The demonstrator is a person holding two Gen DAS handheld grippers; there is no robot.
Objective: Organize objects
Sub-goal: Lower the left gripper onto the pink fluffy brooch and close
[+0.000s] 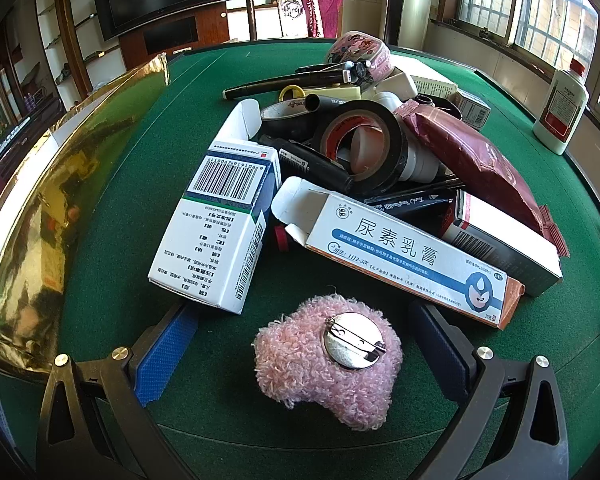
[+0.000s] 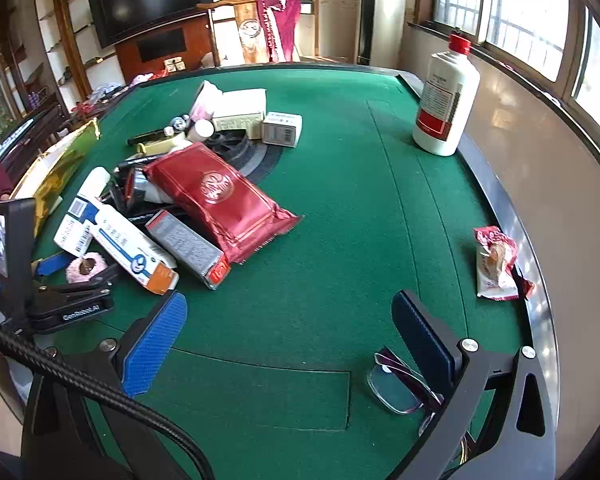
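Pink fuzzy brooch (image 1: pixel 328 360) is straddled by the spread left gripper (image 1: pixel 312 356), not yet grasped; closing is needed next. Right gripper (image 2: pixel 296 344) is held spread, empty.

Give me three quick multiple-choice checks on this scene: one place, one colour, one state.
1. Where is the pink plush brooch?
A. On top of the clutter pile
B. On the green felt between the left tool's fingers
C. Beside the white bottle

2. What colour is the white bottle's cap?
A. Red
B. Blue
C. Black

3. What state is the right tool in?
A. Shut on the eyeglasses
B. Shut on nothing
C. Open, holding nothing

Answers: 1 B, the left tool straddles it on the table. 2 A, the cap shows red. 3 C, its fingers stand wide apart, with the eyeglasses lying on the felt by one finger.
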